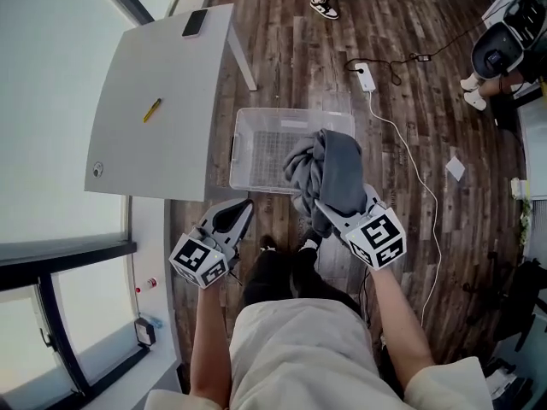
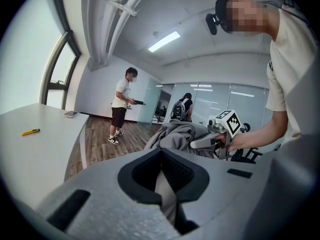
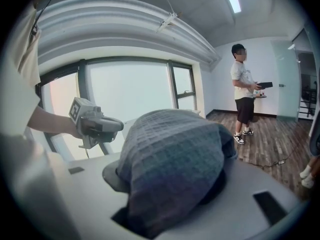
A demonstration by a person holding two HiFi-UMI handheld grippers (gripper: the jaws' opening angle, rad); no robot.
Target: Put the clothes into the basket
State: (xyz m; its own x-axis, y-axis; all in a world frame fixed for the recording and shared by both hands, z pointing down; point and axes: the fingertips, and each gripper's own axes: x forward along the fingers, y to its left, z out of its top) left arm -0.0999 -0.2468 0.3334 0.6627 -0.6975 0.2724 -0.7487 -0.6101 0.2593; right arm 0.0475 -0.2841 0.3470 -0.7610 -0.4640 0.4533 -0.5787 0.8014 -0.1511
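Observation:
My right gripper point(image 1: 332, 208) is shut on a bundle of grey clothes point(image 1: 332, 171), a waffle-knit piece point(image 3: 175, 154) draped over its jaws and hiding the tips. The bundle hangs at the near right corner of a clear plastic basket point(image 1: 256, 122) on the wooden floor. The basket looks empty where its bottom shows. To the left of the clothes and just short of the basket's near edge, my left gripper point(image 1: 245, 208) is held with its tips together and nothing in them. In the left gripper view the clothes point(image 2: 175, 133) and the right gripper point(image 2: 205, 143) are just ahead of it.
A grey table point(image 1: 162, 101) stands left of the basket with a yellow pen point(image 1: 151, 109) and a phone point(image 1: 195, 23) on it. A power strip point(image 1: 366, 75) and its white cable lie on the floor at the right. A person point(image 2: 120, 109) stands beyond the basket.

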